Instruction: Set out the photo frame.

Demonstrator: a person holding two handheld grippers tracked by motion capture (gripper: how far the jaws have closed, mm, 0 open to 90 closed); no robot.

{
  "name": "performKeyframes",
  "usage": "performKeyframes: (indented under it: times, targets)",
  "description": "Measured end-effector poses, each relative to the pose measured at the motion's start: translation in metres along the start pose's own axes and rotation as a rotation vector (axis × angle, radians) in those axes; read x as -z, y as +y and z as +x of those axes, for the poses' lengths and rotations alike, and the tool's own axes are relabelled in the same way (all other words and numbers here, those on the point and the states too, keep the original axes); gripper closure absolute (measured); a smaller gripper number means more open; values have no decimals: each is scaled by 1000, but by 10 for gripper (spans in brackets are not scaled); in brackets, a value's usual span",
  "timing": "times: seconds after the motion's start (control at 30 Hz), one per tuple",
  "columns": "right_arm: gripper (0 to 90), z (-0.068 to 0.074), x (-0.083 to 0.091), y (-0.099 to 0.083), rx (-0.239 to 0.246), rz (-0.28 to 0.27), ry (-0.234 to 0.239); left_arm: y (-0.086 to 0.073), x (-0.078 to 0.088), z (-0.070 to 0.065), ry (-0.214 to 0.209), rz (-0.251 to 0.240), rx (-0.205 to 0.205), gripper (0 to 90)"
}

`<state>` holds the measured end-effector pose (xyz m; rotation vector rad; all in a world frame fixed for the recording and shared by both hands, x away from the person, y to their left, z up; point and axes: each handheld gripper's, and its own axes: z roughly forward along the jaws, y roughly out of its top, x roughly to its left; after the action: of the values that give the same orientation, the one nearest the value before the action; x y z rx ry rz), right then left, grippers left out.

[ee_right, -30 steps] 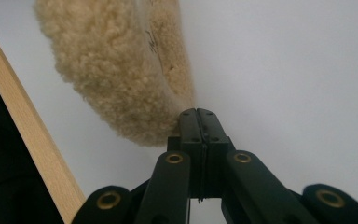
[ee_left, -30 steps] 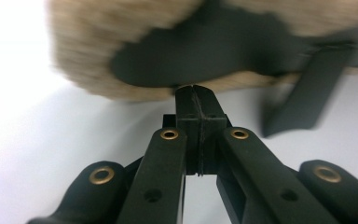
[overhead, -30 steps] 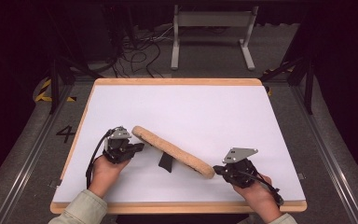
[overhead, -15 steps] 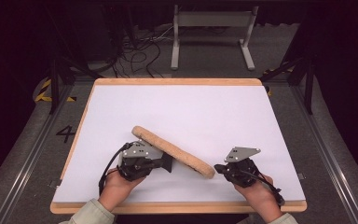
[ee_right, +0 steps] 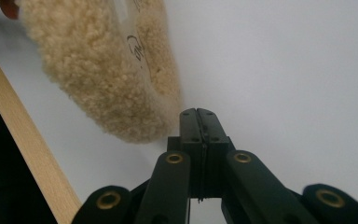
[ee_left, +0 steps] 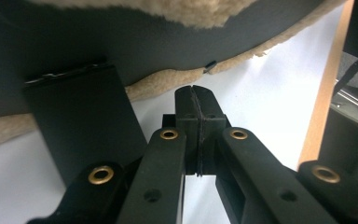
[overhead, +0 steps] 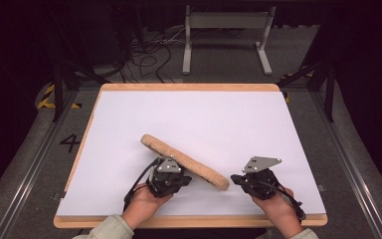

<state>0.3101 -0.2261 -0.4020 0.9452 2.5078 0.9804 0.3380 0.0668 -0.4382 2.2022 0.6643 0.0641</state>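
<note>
Overhead, a white table (overhead: 194, 119) with wooden rim fills mid-frame, dark room behind. Left claw (ee_left: 196, 100), clenched empty, sees the fleecy pad's (overhead: 184, 160) black underside; right claw (ee_right: 198, 116) likewise clenched.

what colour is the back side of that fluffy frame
Dark grey to black, with a black stand; the fluffy frame has a cream rim. Clearest in the left gripper view.
</note>
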Motion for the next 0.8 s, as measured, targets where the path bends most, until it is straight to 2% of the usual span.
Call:
performKeyframes:
  times: [0.23, 0.4, 0.47, 0.6, 0.8]
  targets:
    - [900, 0, 1, -1, -2, -5, -1, 1, -11, -1, 45, 31, 7, 900]
    - [900, 0, 0, -1, -5, -6, -1, -2, -14, 4, 72, 37, 33, 900]
    - [900, 0, 0, 0, -2, -5, 0, -2, -14, 5, 68, 34, 36, 900]
    - [900, 1, 0, 0, -1, -4, 5, -2, -14, 5, 85, 37, 9, 900]
    - [900, 1, -1, 1, 3, -5, 7, -3, -14, 6, 75, 39, 30, 900]
